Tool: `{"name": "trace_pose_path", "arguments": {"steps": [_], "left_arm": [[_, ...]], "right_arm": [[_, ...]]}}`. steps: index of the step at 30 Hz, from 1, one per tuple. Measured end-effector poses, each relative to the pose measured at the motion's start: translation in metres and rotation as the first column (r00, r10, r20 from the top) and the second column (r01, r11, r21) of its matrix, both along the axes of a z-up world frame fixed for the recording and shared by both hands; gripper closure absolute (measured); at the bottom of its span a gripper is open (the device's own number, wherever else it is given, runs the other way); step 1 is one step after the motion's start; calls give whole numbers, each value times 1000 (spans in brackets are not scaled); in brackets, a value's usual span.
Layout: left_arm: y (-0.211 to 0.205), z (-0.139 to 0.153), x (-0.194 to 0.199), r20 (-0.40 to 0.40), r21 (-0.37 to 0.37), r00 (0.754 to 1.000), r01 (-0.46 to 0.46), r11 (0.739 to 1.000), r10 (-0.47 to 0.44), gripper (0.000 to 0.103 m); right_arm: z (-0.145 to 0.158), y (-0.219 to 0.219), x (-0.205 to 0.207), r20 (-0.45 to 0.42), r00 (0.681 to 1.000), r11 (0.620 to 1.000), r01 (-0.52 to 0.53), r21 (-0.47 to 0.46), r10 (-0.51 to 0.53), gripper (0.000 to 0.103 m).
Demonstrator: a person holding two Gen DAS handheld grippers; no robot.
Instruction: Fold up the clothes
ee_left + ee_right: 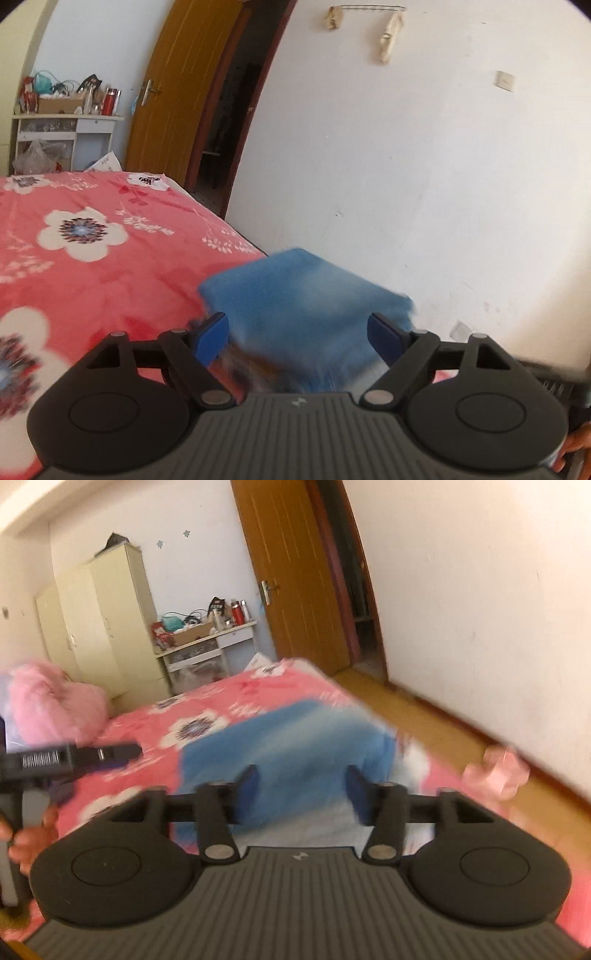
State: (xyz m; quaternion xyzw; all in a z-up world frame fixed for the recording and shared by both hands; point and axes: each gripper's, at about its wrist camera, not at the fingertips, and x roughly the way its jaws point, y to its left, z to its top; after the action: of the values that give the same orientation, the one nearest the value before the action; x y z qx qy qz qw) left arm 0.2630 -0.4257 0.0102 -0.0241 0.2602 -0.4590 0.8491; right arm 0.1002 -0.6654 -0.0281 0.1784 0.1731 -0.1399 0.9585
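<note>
A folded blue cloth [306, 295] lies near the right edge of the red flowered bedspread [110, 258], blurred by motion. My left gripper [300, 338] stands open just above and behind it; its blue pads [212, 336] are wide apart and press on nothing. In the right wrist view the same blue cloth [288, 746] spreads on the bedspread [155, 723] ahead of my right gripper [303, 792], which is open with its pads clear of the fabric. The left gripper [129, 753] shows at the left edge, held by a hand [26, 842].
The bed's right edge drops to a wooden floor [424, 720] beside a white wall [406, 166]. A pink bundle [495, 771] lies on the floor. A fluffy pink pillow [51, 705], a wardrobe [99, 627], a cluttered white desk [207, 642] and an open brown door [177, 92] stand beyond.
</note>
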Motion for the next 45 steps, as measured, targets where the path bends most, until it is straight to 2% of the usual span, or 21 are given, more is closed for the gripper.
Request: {"name": "trace_pose_path", "arguments": {"steps": [2,5,10,12,17,21,23,28,32,36,39,43,45], "left_arm": [[33,7,-34,7,25,1000,1,1000,-1,12],[81,14,-93,24,53,1000,-1,999,0,7],[148,14,-166,37,47,997,-65,997,63,1],[168,10,-187,17,48,993,-114,992,113,0],[208,1,-211,-31,66,978,-206,976,209,0],[229,-1,-217,-78,96,954,-281,955,289,0],[238,-1,-219,-94,106,943,-309,945,319,0],[247,4,-233,-13,175,921,-380,908,388,0],[249,5,-244,73,217,909,-415,883,410,0],[246,6,-253,122,239,912,-409,881,391,0],[242,9,-258,159,241,906,-421,875,392,0],[243,11,-264,187,214,884,-463,860,429,0],[246,11,-264,170,206,883,-466,861,437,0]], "right_arm": [[-10,28,-42,-8,1000,999,-15,51,16,40],[-25,78,-85,-20,1000,999,5,38,-4,20],[-37,149,-126,-53,998,999,46,13,-46,13],[-37,171,-135,-59,996,997,74,14,-73,1],[-26,223,-153,-46,992,991,116,-72,-120,1],[-16,256,-155,-58,993,982,89,-165,-100,1],[-12,272,-155,-77,989,973,108,-202,-125,1],[0,301,-154,-74,987,947,118,-298,-146,1],[11,312,-153,-59,981,933,154,-324,-183,1],[18,322,-146,-106,972,912,157,-379,-211,1],[24,322,-142,-142,967,926,152,-347,-212,1],[28,323,-143,-108,954,914,232,-333,-281,1],[27,324,-142,-103,948,904,249,-348,-300,1]]}}
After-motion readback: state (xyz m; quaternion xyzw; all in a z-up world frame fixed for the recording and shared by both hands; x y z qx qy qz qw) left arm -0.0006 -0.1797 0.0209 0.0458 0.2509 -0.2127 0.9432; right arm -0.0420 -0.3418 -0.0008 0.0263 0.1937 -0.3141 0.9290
